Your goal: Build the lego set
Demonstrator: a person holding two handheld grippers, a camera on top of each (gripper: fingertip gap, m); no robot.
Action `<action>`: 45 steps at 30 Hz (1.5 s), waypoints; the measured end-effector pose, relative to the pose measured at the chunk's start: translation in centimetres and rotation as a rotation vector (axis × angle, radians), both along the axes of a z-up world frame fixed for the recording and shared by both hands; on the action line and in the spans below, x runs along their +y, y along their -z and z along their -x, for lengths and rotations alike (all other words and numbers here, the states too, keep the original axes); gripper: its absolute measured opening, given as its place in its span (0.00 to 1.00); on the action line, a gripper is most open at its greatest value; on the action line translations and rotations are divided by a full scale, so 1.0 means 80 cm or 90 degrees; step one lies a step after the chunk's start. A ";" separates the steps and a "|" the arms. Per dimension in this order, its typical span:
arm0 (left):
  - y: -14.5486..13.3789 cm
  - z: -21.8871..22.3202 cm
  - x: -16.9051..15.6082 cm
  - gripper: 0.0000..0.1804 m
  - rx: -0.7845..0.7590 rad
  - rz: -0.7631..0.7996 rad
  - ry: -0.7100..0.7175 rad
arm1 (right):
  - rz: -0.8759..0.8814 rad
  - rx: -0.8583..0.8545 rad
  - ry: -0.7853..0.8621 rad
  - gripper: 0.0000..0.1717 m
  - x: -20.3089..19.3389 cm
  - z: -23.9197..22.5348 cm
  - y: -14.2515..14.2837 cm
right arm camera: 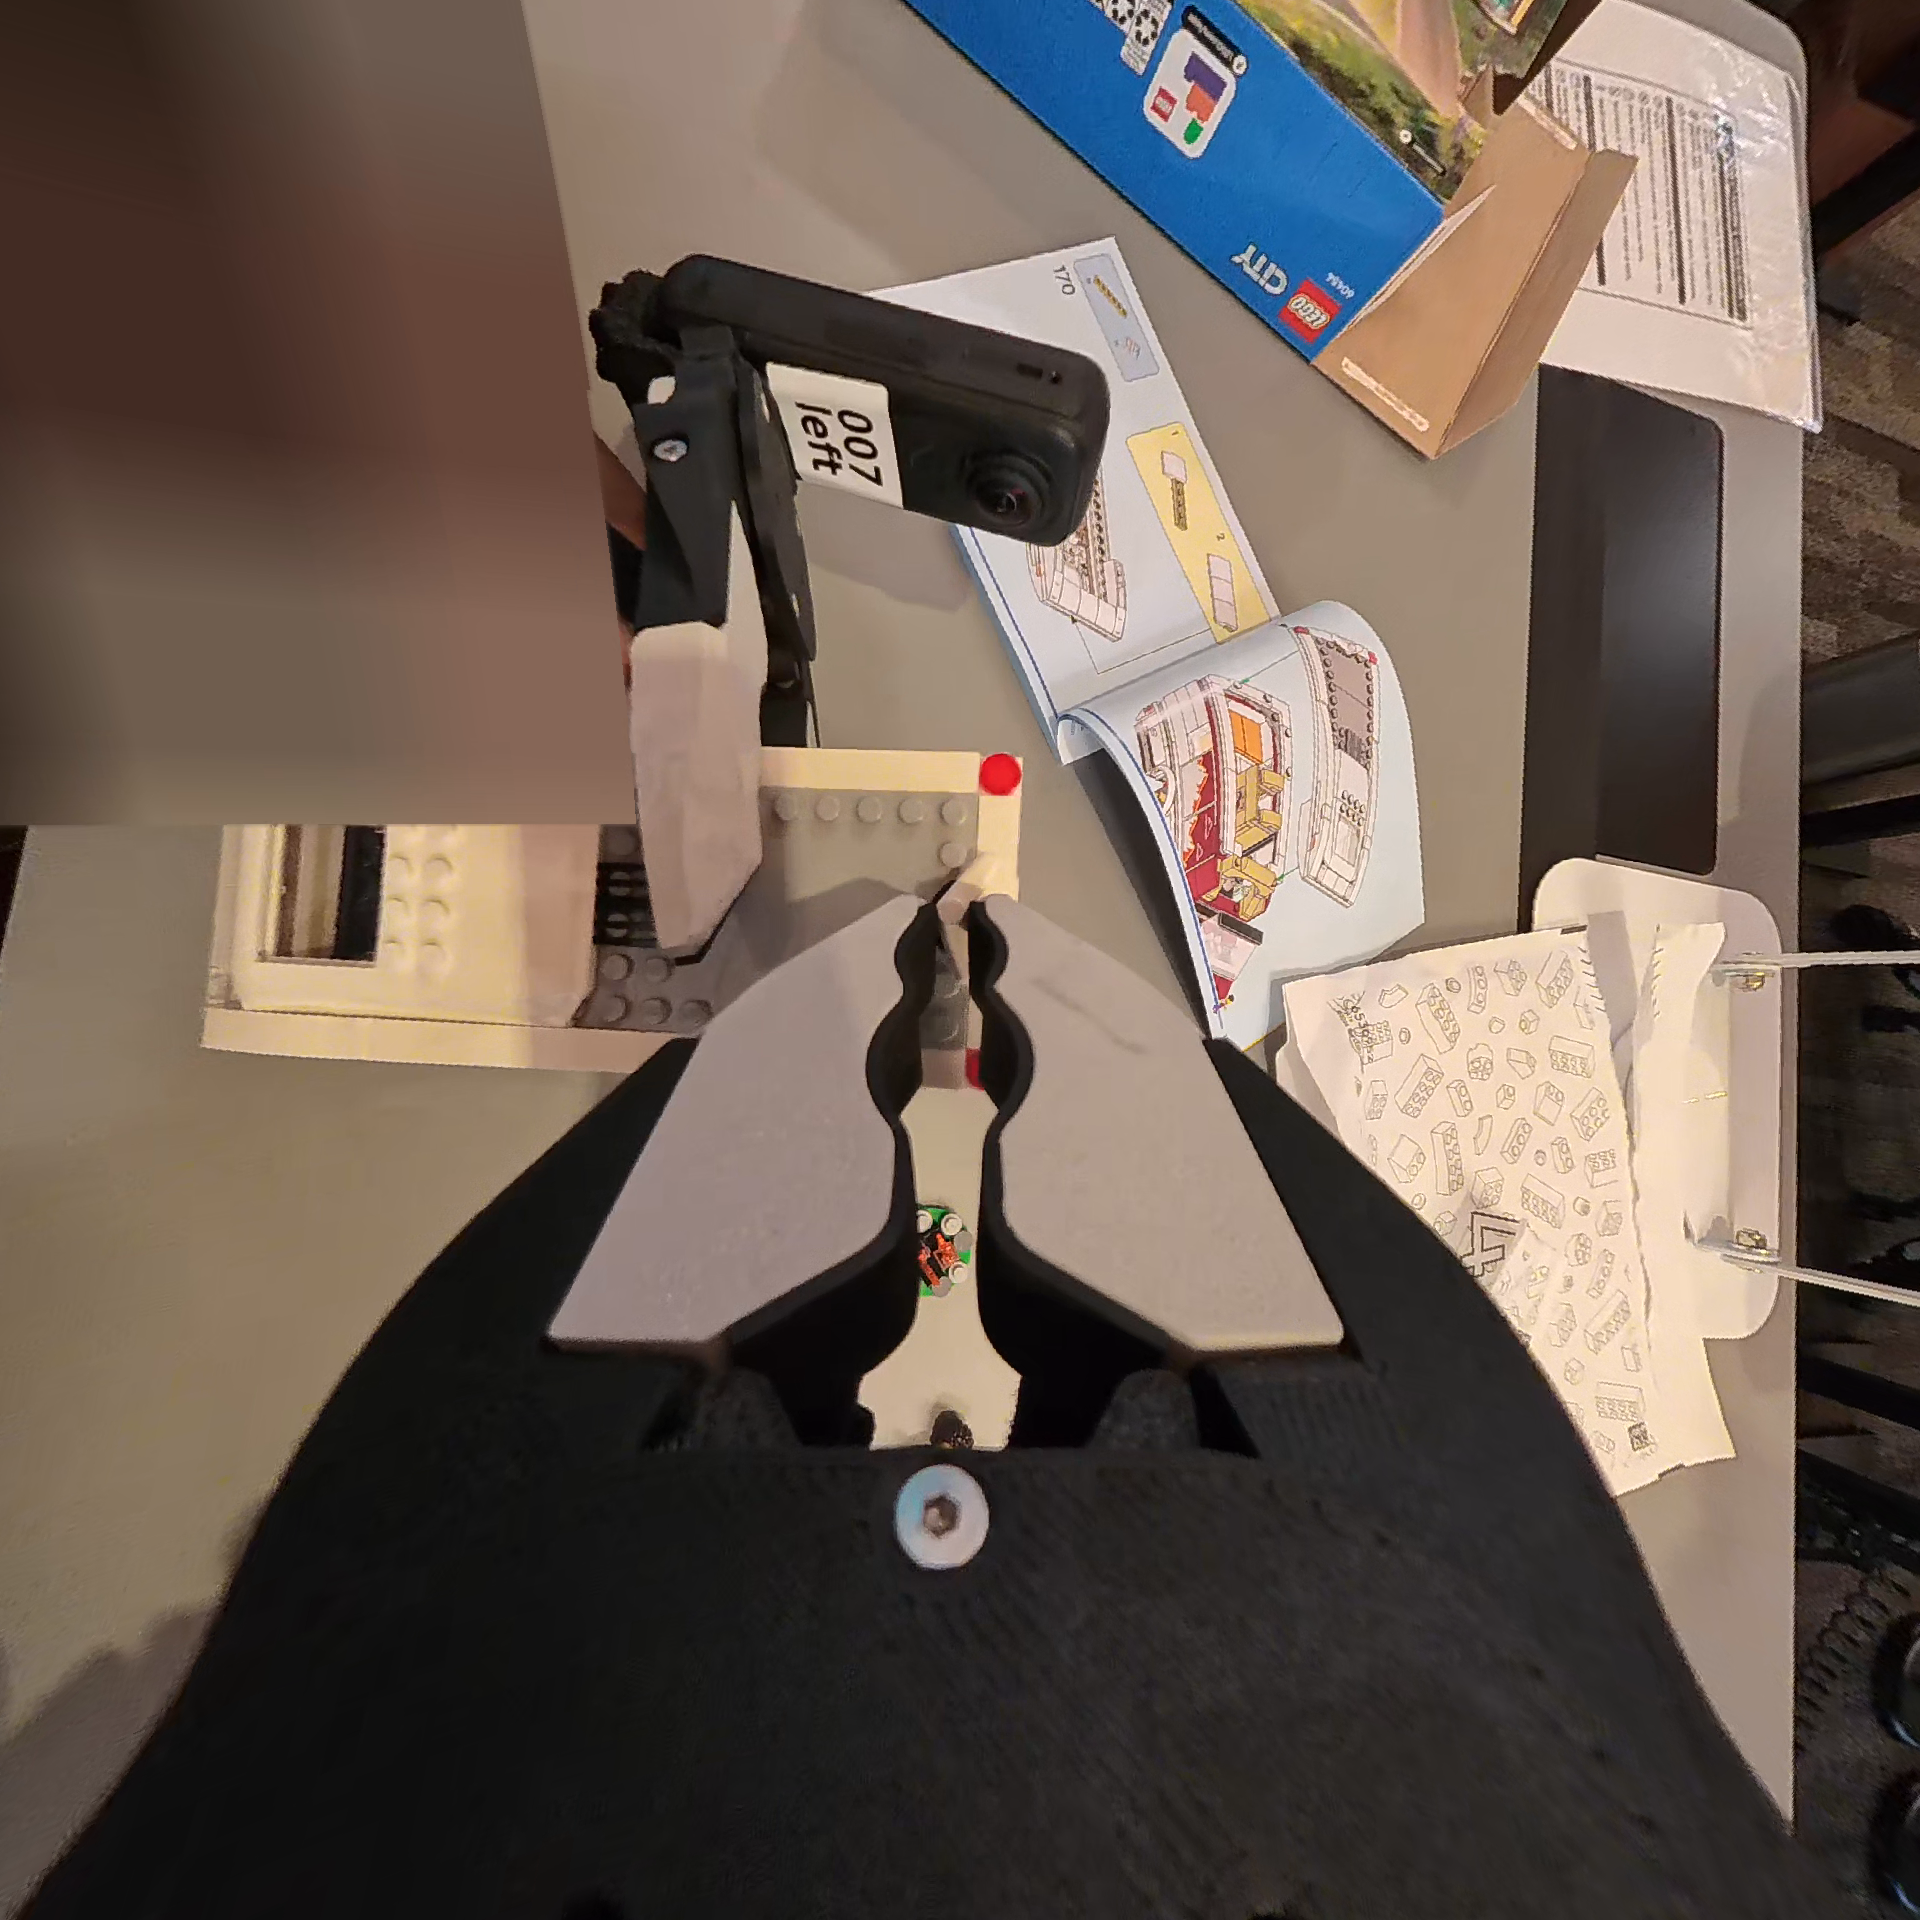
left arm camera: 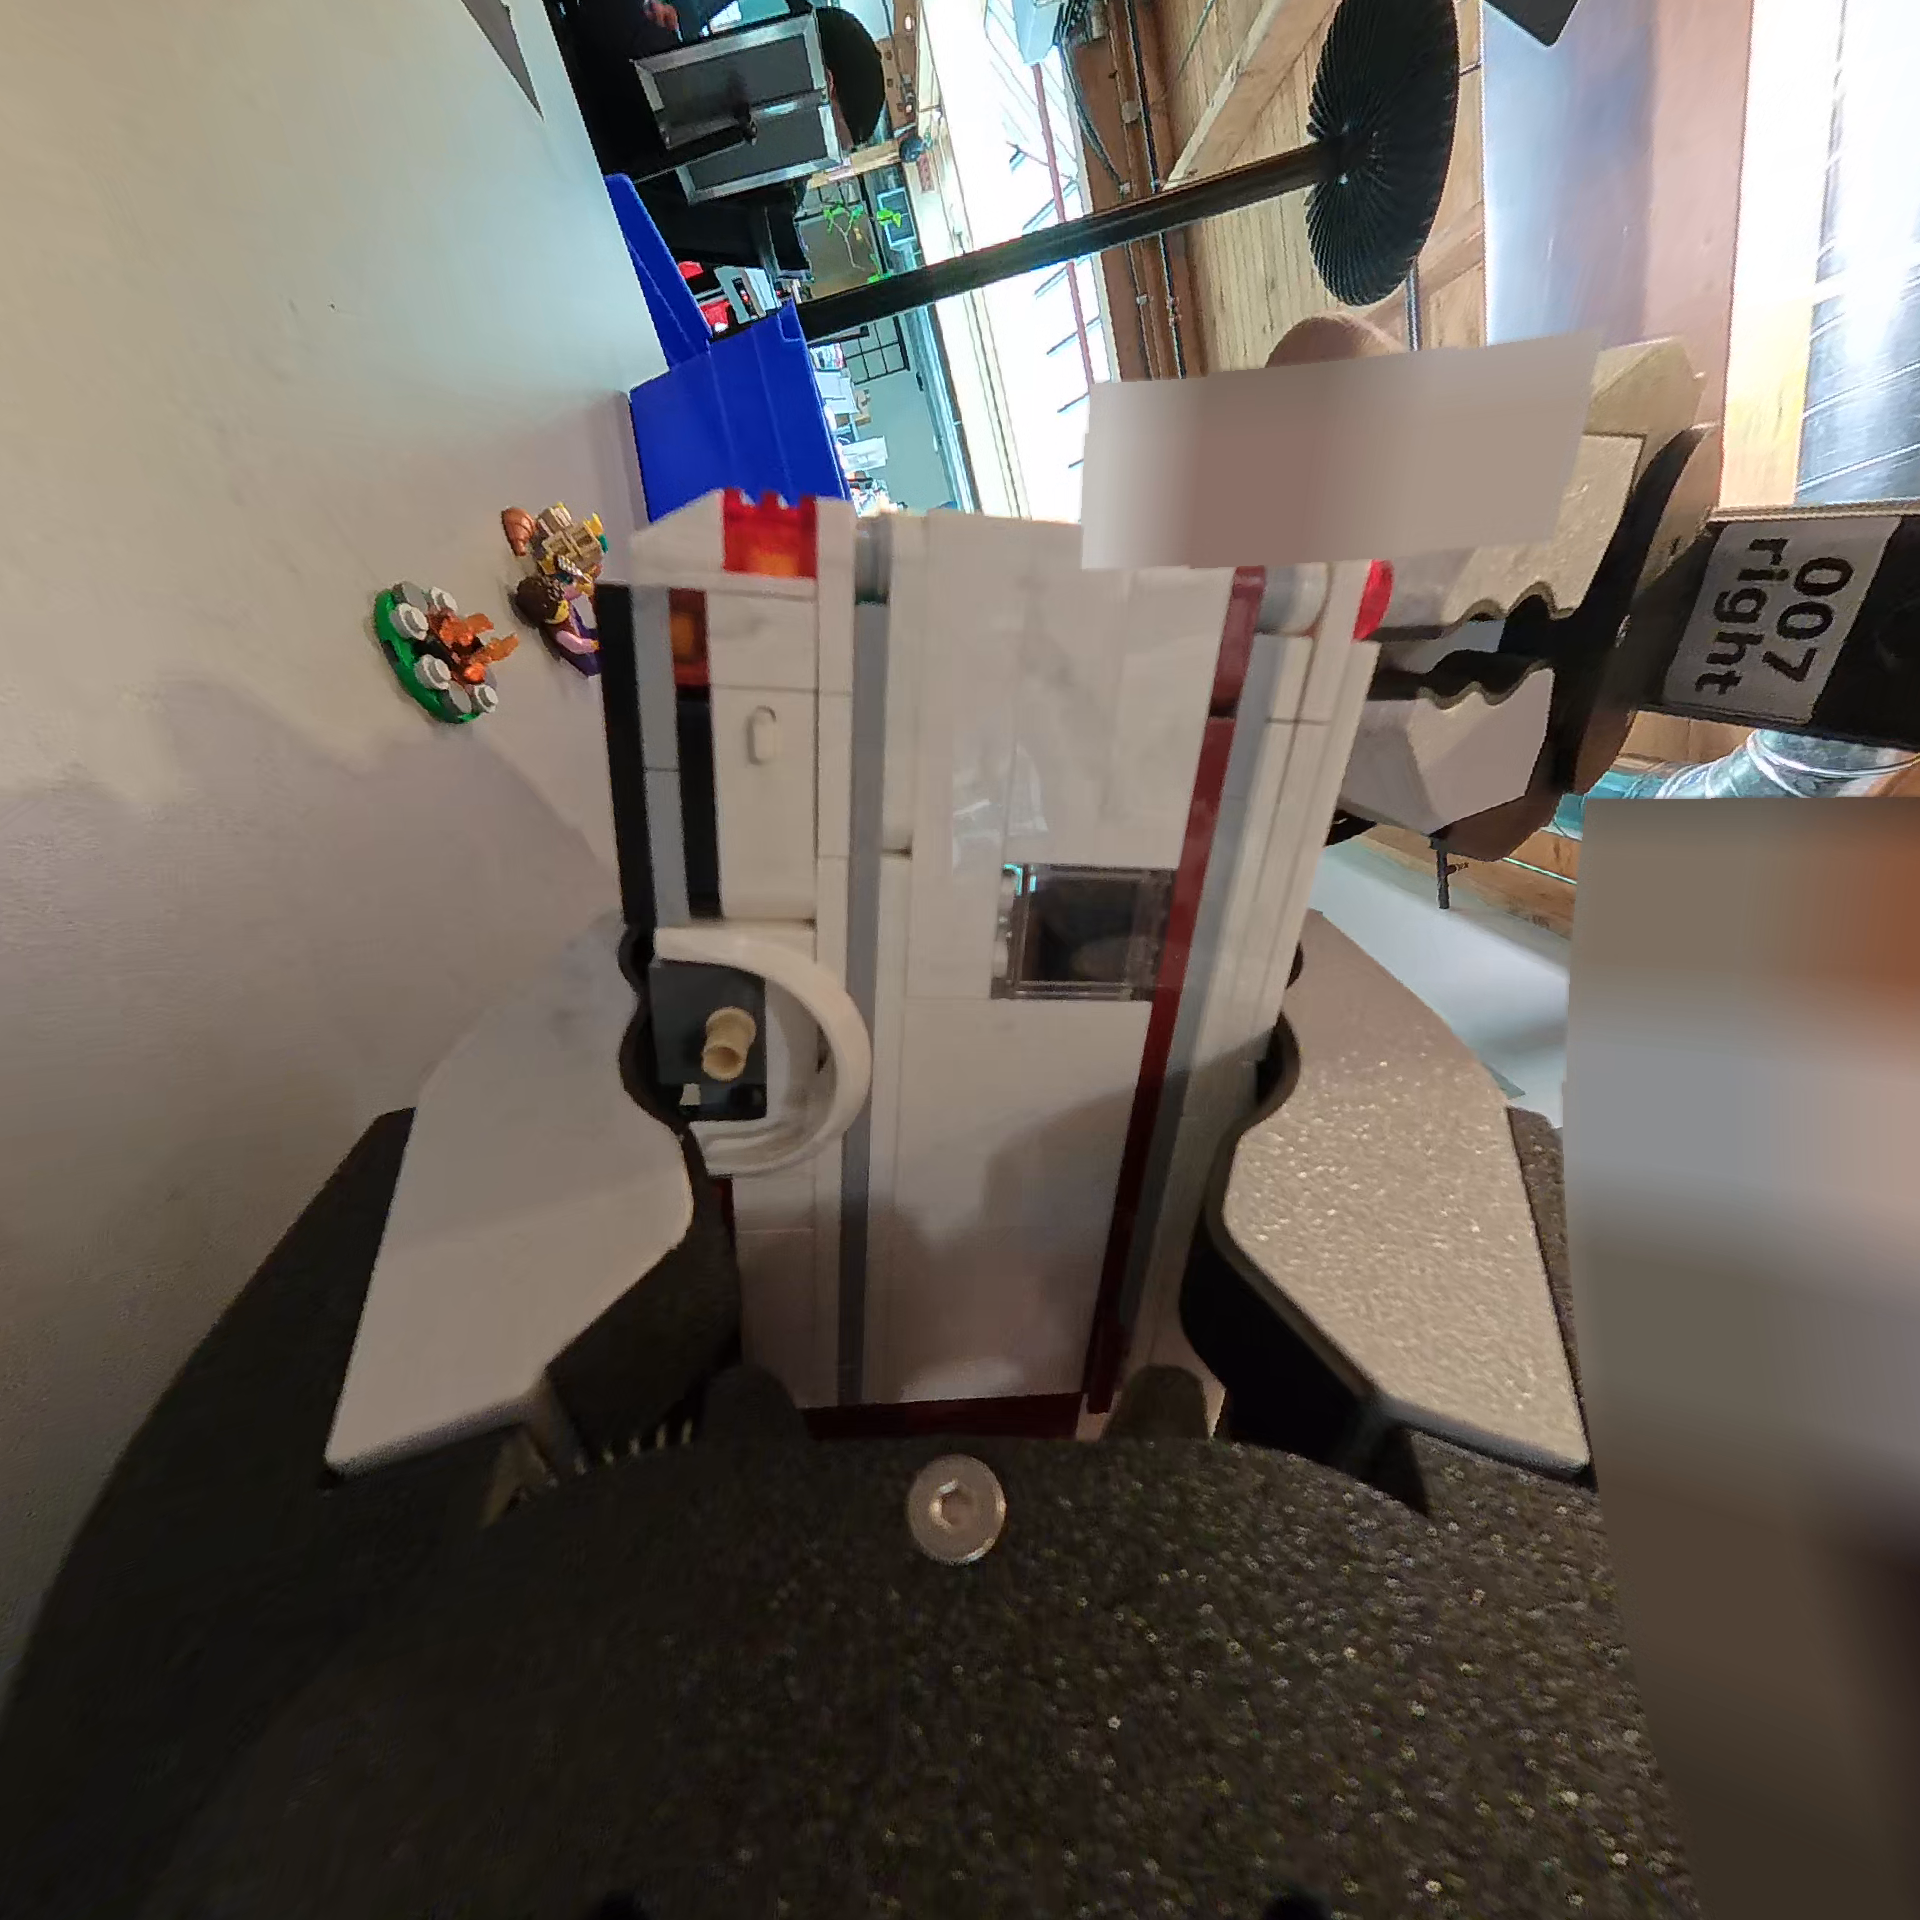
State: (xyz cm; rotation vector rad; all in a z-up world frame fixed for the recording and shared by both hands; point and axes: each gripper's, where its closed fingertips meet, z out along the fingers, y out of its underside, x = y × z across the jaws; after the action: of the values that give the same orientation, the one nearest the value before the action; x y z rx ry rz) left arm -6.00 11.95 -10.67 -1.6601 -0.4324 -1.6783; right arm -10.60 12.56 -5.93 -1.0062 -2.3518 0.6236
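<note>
Left hand-held gripper (left arm camera: 961,1023) spread wide around the big white brick-built vehicle body with the dark red stripe (left arm camera: 997,935), both pads pressed to its sides, lifting it off the grey surface (right arm camera: 395,1195). Right hand-held gripper (right arm camera: 958,914) nearly shut, pinching a small cream tile piece (right arm camera: 971,883) right at the model's rear corner beside the round red stud (right arm camera: 1001,774). Open instruction booklet (right arm camera: 1247,748) lies nearby, the build looking well advanced

Each gripper (right arm camera: 954,914) has a rough black body and two pale grey fingers (right arm camera: 1122,1122) with wavy black inner edges. A shiny silver screw (right arm camera: 940,1515) sits in the middle. The left gripper (left arm camera: 956,997) looks the same.
</note>
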 end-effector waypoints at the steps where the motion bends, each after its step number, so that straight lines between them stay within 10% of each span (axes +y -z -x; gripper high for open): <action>1: 0.000 0.001 0.000 0.61 0.000 0.000 -0.001 | -0.001 0.000 -0.001 0.03 0.000 0.000 0.000; 45: 0.030 -0.032 -0.013 0.60 0.103 0.027 0.095 | -0.156 -0.126 -0.087 0.03 -0.004 -0.015 0.023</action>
State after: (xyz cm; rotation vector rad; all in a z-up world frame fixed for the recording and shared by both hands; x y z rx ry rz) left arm -3.47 10.92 -13.06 -1.8829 -0.2727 -1.6330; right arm -9.38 12.25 -7.79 -0.8359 -2.6092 0.2847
